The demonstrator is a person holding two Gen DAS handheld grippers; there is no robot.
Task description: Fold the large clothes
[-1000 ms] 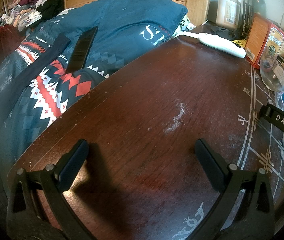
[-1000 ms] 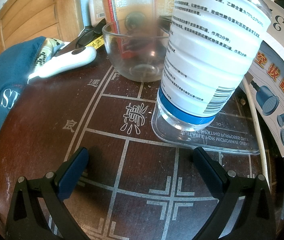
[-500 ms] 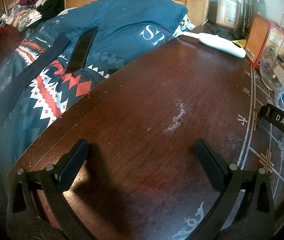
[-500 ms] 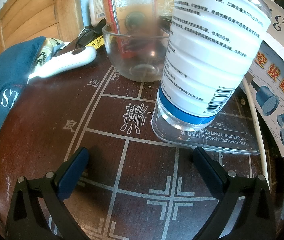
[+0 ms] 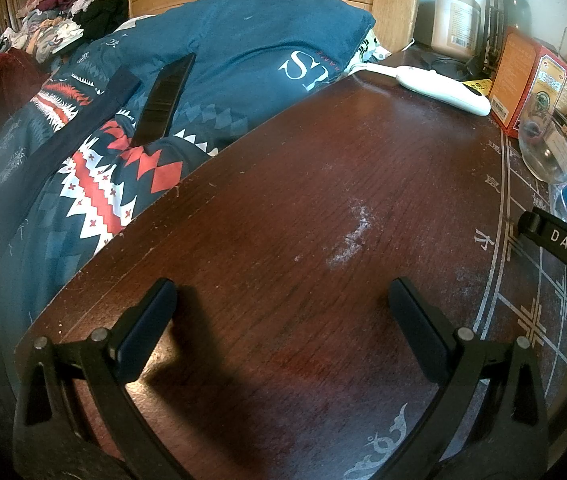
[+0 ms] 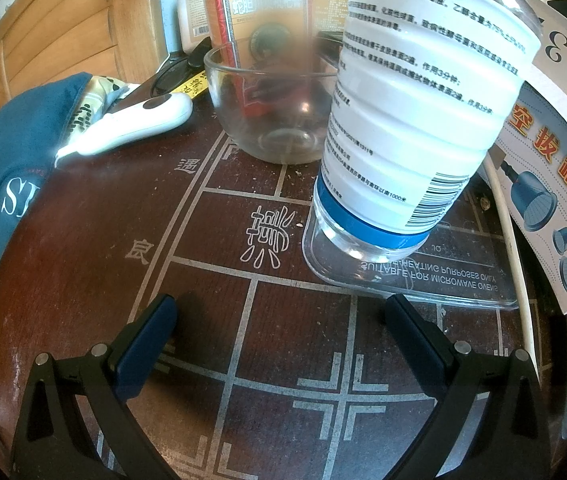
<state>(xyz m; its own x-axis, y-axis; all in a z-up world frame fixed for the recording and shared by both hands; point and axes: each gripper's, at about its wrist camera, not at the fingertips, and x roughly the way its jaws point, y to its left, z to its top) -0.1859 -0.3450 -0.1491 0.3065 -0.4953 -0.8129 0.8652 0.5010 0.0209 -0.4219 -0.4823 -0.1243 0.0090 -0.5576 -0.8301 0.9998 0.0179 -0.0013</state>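
Two low fisheye views along the fingers, close over one worktop (image 5: pixel 283 240).
The left view faced the blue garment (image 5: pixel 243 48) at the worktop's edge; the right sat close to a bottle (image 6: pixel 415 120). Both shared the white handset (image 5: pixel 443 90) and glass bowl (image 6: pixel 267 108).

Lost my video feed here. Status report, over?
Left gripper and right gripper open, empty, over dark wooden table. Blue patterned garment unfolded beyond table edge, untouched. Large clear plastic bottle, glass bowl crowd right side.
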